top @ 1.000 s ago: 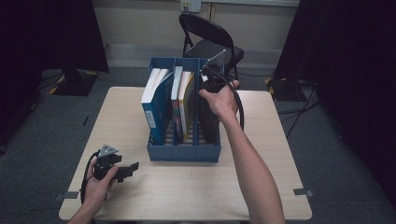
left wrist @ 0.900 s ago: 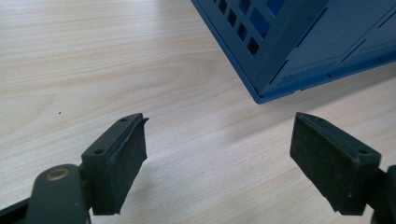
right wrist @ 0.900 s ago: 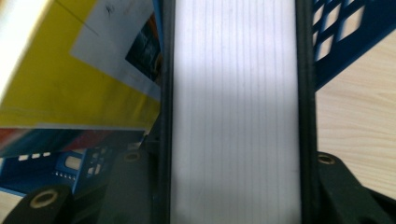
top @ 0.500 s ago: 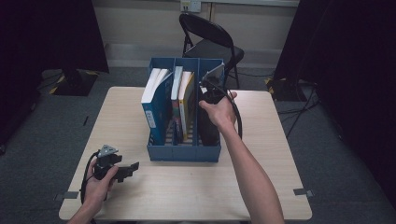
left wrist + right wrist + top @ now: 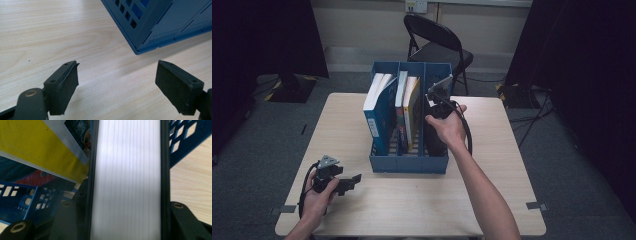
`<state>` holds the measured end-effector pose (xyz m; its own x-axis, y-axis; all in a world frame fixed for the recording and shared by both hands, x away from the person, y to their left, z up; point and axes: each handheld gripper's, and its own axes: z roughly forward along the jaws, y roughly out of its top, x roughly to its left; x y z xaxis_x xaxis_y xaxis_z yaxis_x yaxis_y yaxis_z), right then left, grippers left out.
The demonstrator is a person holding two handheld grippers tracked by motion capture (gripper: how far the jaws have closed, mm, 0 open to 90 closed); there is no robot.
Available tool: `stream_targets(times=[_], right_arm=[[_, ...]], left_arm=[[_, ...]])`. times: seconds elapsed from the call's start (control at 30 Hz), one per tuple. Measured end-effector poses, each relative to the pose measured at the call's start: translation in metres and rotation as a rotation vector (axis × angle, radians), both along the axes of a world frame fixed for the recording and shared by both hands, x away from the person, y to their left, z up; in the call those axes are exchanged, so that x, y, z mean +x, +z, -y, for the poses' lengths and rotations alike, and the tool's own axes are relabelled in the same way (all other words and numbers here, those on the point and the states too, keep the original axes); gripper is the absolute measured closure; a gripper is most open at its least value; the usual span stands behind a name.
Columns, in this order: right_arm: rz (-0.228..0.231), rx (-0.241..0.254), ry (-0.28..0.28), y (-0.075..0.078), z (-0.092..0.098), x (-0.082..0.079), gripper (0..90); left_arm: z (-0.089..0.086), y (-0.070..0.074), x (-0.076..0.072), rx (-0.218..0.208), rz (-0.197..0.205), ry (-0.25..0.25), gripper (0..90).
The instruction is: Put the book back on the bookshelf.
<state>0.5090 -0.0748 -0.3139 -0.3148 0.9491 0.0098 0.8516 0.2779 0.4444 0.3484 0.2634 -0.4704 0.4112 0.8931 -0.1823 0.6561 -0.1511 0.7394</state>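
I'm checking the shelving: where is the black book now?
In the high view, the black book stands in the blue rack's right compartment, between the right gripper's jaws, beside the yellow book.

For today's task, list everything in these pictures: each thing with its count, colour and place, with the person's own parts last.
Table: one, light wood, centre of the room.
File rack: one, blue, three slots, mid-table.
Books: four; blue one in the left slot, two in the middle slot, one with a yellow cover, black-covered one in the right slot between the right jaws.
Folding chair: one, black, behind the table.
Tape marks: two, grey, near table corners.
Left gripper: black, open, over bare table.
Right gripper: black, at the right slot, jaws just opening.
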Motion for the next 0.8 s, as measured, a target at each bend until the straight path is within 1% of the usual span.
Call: stream_targets(times=[0.1,0.17,0.27,0.37,0.43,0.47,0.57,0.6,0.63,0.67,0.7,0.73,0.8], right_arm=[[0.017,0.049,0.025,-0.001,0.007,-0.008,44.1],[0.045,0.059,0.058,-0.002,0.011,-0.016,42.0],[0.073,0.108,0.083,-0.005,0.019,-0.027,39.3],[0.104,0.146,0.108,-0.011,0.027,-0.037,39.5],[0.119,0.147,0.138,-0.017,0.031,-0.045,40.0],[0.117,0.159,0.143,-0.021,0.034,-0.048,40.4],[0.134,0.201,0.164,-0.035,0.043,-0.057,41.6],[0.146,0.206,0.173,-0.040,0.046,-0.060,42.2],[0.160,0.213,0.183,-0.045,0.048,-0.062,43.0],[0.179,0.223,0.180,-0.049,0.051,-0.066,44.7],[0.208,0.241,0.179,-0.054,0.053,-0.069,44.6],[0.232,0.243,0.188,-0.060,0.054,-0.072,44.7],[0.260,0.247,0.188,-0.067,0.055,-0.078,44.3]], left_arm=[[0.000,-0.001,0.000,-0.001,0.003,0.011,18.4],[0.000,0.000,-0.001,0.001,0.003,0.008,18.4],[0.001,0.000,-0.001,0.006,0.003,0.009,18.4],[0.002,0.000,-0.002,0.006,0.006,0.007,18.4],[0.002,0.000,-0.002,0.008,0.006,0.008,18.3],[0.002,0.000,-0.001,0.008,0.005,0.008,18.3],[0.001,-0.001,-0.001,0.001,0.001,0.008,18.4],[0.001,-0.001,-0.001,0.001,0.000,0.011,18.3],[0.000,-0.001,-0.001,0.000,0.001,0.014,18.4],[0.000,-0.001,-0.001,0.000,-0.002,0.013,18.4],[0.000,-0.001,-0.001,-0.001,0.001,0.015,18.4],[0.000,0.000,-0.001,-0.002,0.000,0.010,18.4],[0.001,0.000,-0.001,0.002,0.002,0.011,18.4]])
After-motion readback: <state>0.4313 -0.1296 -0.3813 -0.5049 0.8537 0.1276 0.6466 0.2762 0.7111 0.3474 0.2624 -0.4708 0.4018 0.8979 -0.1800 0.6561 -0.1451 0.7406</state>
